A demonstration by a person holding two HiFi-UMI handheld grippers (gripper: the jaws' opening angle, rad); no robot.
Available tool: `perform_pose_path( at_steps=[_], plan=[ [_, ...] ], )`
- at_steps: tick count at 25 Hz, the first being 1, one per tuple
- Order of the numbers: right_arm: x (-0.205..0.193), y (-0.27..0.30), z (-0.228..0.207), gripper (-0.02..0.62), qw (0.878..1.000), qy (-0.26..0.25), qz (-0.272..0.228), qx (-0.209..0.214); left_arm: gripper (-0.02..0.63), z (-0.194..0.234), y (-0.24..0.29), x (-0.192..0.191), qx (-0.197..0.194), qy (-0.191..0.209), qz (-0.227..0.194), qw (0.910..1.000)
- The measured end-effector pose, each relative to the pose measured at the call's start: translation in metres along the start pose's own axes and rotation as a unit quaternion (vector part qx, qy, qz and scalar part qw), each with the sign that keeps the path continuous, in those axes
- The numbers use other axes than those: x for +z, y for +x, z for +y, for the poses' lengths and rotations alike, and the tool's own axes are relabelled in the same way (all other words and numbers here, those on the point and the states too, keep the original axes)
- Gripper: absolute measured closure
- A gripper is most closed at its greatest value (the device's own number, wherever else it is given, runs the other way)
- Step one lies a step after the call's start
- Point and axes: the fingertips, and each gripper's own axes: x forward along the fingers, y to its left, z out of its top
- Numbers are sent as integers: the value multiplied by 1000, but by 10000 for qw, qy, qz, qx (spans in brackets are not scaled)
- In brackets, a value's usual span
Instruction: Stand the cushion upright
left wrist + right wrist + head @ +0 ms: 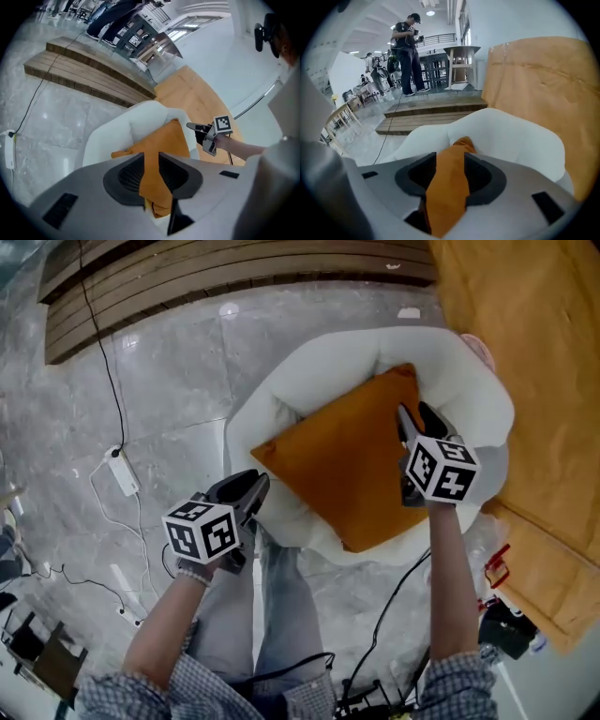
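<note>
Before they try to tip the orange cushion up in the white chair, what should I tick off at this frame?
1. Cushion between the fingers of the left gripper: ok, orange fabric fills the gap.
2. Cushion between the fingers of the right gripper: ok, likewise.
3. Fingers pressing on the fabric: cannot tell, on either side.
4. Cushion upright: not ok, it lies slanted in the white chair.
5. Chair back behind the cushion to lean it on: ok.
</note>
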Motion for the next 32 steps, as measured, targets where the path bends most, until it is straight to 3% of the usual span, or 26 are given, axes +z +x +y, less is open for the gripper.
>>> perform_pose_path(
  at_steps=[3,7,10,18,24,26,29,32],
  plan=[
    [7,26,-6,396,9998,-14,136,-116,520,15,11,-3,24,-141,80,9999],
    [9,52,-11,314,9992,46,361,-162,494,33,23,-8,40,-284,192,9994],
    [6,69,-19,293,9983,-6,540,-236,461,40,33,-10,-36,-447,211,9988],
    [-3,82,-24,299,9971,-167,603,-444,402,63,51,-26,67,-1051,408,9936],
    [-7,76,-18,373,9969,-295,572,-455,388,64,73,-37,38,-1359,396,9899],
    [-9,73,-13,408,9963,-431,600,-433,416,66,74,-37,32,-1396,347,9896],
    [-11,67,-10,434,9956,-594,615,-372,514,59,73,-36,-192,-1650,372,9854],
    [-10,55,-10,449,9963,-571,558,-314,545,51,70,-37,-278,-1606,477,9855]
  ],
)
